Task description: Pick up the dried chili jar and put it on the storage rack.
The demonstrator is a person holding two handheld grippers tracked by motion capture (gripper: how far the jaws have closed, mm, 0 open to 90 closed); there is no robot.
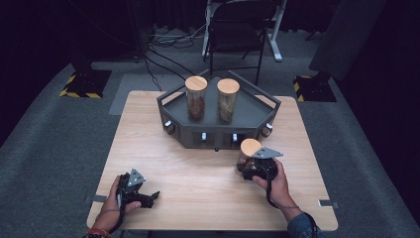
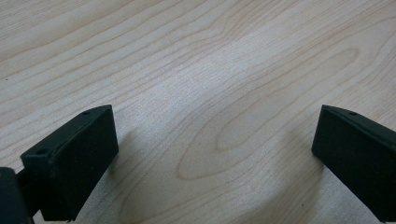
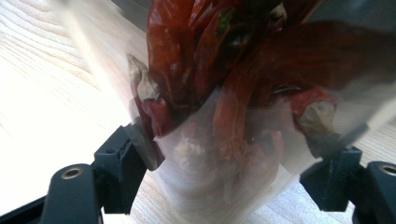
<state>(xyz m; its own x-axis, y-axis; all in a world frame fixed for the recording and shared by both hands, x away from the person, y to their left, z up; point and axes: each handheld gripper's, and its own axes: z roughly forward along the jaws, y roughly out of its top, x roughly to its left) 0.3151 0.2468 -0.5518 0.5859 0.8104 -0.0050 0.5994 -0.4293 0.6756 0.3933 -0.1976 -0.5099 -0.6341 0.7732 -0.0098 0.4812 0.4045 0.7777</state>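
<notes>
right gripper (image 1: pixel 250 170): jaws clamped on chili jar (image 1: pixel 247 154), axis upright | rack (image 1: pixel 173 101): 11 o'clock of jar, near | left gripper (image 1: pixel 148 197): jaws apart, empty, farther

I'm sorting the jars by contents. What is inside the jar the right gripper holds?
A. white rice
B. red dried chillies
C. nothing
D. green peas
B: the right gripper view shows red dried chillies behind the glass of the jar, with the right gripper clamped on its sides.
</notes>
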